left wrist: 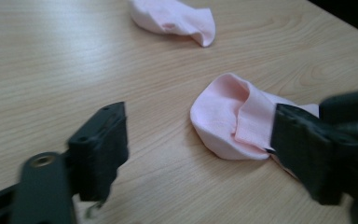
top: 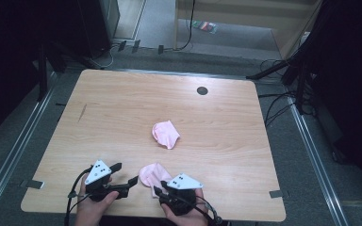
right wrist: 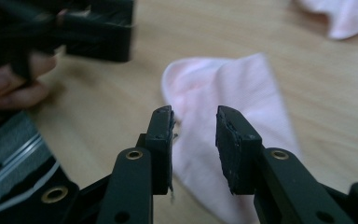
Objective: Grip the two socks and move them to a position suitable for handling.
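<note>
On the wooden table (top: 122,108) I've got the near pink sock (top: 152,175) lying flat by the front edge, long axis running from me toward the far pink sock (top: 165,133), rounded end away. My left gripper (top: 126,175) sits level just left of the near sock, jaws wide, nothing gripped. My right gripper (right wrist: 193,140) tilts down over its near end, jaws narrowly apart, not pinching.

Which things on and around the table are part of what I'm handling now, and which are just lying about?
In the job:
- near pink sock, between the grippers
- far pink sock, mid-table
- left gripper, jaws apart
- right gripper, jaws apart over the near sock

Lying about:
- round dark grommet in the table
- colourful packet on the floor behind
</note>
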{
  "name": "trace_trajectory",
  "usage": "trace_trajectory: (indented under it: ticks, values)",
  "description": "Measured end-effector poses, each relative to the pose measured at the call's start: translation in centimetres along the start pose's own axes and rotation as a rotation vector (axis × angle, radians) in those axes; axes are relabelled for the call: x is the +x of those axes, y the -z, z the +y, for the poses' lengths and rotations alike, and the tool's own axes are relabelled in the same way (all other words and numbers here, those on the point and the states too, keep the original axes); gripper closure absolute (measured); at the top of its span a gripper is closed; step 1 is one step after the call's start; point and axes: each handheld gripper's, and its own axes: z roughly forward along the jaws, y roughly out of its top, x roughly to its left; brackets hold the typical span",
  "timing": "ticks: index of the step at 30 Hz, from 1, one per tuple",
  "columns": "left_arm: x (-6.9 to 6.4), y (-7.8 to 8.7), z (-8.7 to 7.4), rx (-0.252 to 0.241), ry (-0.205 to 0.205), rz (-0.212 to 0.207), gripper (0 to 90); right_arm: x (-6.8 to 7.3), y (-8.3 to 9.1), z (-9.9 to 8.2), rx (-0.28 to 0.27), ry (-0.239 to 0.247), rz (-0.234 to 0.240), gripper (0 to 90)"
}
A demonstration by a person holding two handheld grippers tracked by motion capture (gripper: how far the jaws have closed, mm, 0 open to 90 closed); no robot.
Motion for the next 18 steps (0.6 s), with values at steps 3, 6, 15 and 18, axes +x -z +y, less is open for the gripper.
trace_trajectory:
  ticks: [3,6,15,18]
  values:
    - [-0.2,-0.5,0.1,0.01,0.008,-0.019,33.6,0.7,-0.7,-0.6,0.028,0.044,-0.012,66.0]
    - [-0.3,-1.5,0.1,0.055,0.026,-0.068,40.0,1.6,-1.6,-1.2,0.049,0.083,-0.037,61.3]
    - [-0.5,-2.7,0.0,0.123,0.01,-0.019,60.5,2.2,-2.3,-1.9,0.045,0.153,-0.141,70.6]
    - [-0.6,-3.0,-0.1,0.153,-0.003,-0.032,66.5,2.0,-2.2,-1.8,0.047,0.163,-0.137,86.6]
